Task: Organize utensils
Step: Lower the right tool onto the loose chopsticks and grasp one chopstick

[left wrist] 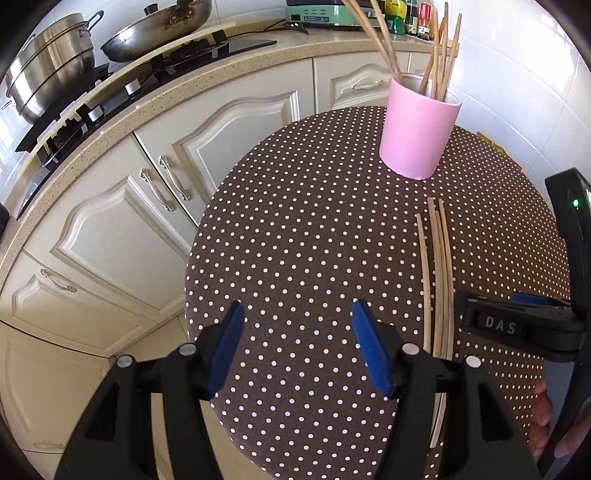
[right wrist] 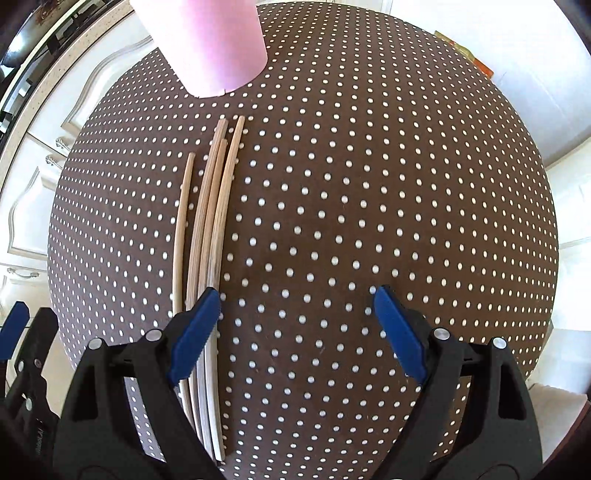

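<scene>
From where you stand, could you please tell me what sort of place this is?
Most likely a home kitchen: a gas hob carrying a steel pot and a wok, above cream cabinet doors.

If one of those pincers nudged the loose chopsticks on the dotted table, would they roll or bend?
The loose chopsticks look like thin, stiff wood, so they would probably slide rather than bend. Being slender, they may roll a little, though the cloth-covered table likely slows that. Lying flat and close together, a single one seems awkward to pinch.
</scene>
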`<control>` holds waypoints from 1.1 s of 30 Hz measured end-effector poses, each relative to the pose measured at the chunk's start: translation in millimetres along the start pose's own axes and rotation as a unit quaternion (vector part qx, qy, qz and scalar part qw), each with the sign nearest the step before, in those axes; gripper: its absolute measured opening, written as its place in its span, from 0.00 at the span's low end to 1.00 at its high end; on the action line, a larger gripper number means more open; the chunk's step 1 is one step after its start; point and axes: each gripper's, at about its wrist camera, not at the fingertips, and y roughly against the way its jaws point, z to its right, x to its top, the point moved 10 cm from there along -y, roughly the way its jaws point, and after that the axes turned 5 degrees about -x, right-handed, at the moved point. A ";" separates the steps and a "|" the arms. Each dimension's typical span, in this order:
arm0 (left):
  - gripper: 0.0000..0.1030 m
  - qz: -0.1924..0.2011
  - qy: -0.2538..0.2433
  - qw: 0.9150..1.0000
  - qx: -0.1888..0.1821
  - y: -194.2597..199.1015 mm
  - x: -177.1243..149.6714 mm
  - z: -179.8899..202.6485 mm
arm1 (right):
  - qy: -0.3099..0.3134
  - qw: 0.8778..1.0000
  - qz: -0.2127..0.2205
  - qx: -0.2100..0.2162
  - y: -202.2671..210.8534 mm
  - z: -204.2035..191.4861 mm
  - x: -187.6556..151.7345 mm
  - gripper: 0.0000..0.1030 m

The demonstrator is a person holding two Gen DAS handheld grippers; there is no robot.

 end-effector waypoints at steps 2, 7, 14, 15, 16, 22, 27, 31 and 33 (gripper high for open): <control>0.59 0.000 -0.007 1.000 0.004 -1.0 2.4 0.6 | 0.000 1.000 0.001 -0.001 -3.3 2.7 7.3 0.82; 0.59 0.002 -0.014 1.000 0.011 -2.2 9.8 -0.2 | 0.001 1.000 -0.004 0.001 -7.9 1.3 24.7 0.82; 0.59 -0.001 -0.017 1.000 0.012 -3.3 11.4 2.3 | 0.005 1.000 -0.002 0.004 -11.2 -5.5 44.1 0.82; 0.59 -0.002 -0.017 1.000 0.013 -3.5 11.1 2.3 | 0.005 1.000 -0.002 0.003 -11.4 -6.5 45.7 0.82; 0.59 -0.003 -0.016 1.000 0.012 -3.7 11.2 2.1 | 0.006 1.000 -0.001 0.002 -12.6 -8.5 46.5 0.82; 0.59 -0.005 -0.028 0.999 0.014 -6.1 14.2 4.7 | 0.042 0.999 0.002 -0.022 -13.9 -28.7 46.5 0.82; 0.59 -0.007 -0.010 1.000 0.011 -5.8 19.9 2.0 | 0.062 0.997 -0.003 -0.042 -18.9 -53.7 53.3 0.77; 0.59 -0.014 0.002 1.000 -0.001 -8.5 22.0 2.9 | 0.101 0.995 0.014 -0.018 -10.3 -75.8 57.6 0.15; 0.59 -0.020 0.000 1.000 -0.005 -12.4 22.6 7.2 | 0.114 0.993 0.014 -0.005 -9.9 -80.8 59.0 0.12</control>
